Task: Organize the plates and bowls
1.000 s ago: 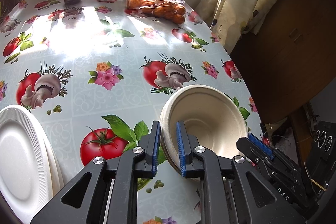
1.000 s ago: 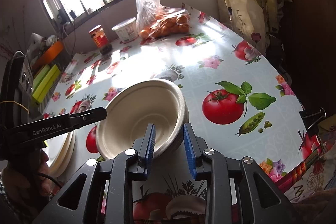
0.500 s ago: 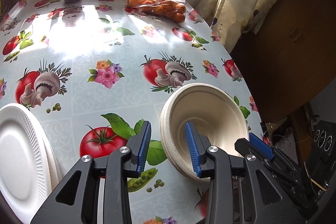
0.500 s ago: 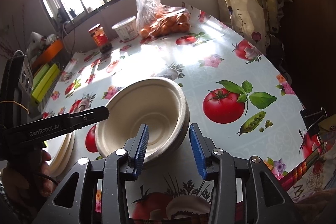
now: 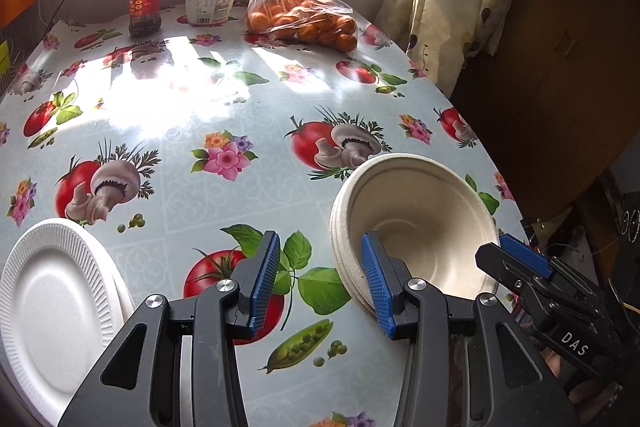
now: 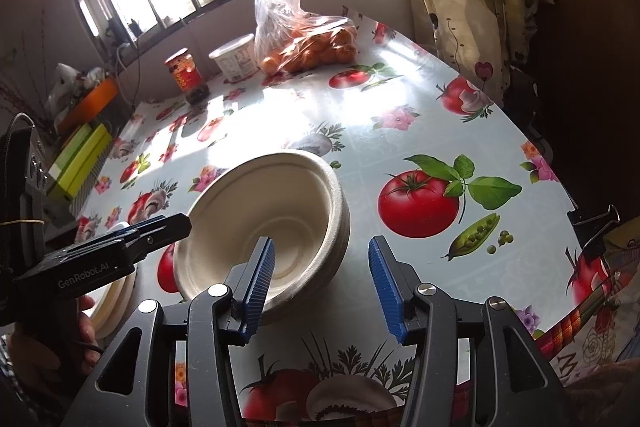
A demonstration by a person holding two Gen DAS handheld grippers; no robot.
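Bowls (image 6: 264, 223) beside "GenRobot.AI" tool (image 6: 160, 227) (left)

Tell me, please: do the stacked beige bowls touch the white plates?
Apart. In the left wrist view, bare tablecloth lies between the beige bowls and the white plates.

Right gripper (image 6: 320, 279), jaws just opened, straddling the near rim of the stacked bowls (image 6: 264, 223) (pads clear of it) on the table (image 6: 400, 131).

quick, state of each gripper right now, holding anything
left gripper: open, jaws have just been opening; bowl stack rim between them, not gripped.
right gripper: open, jaws have just been opening; same rim between them, released.
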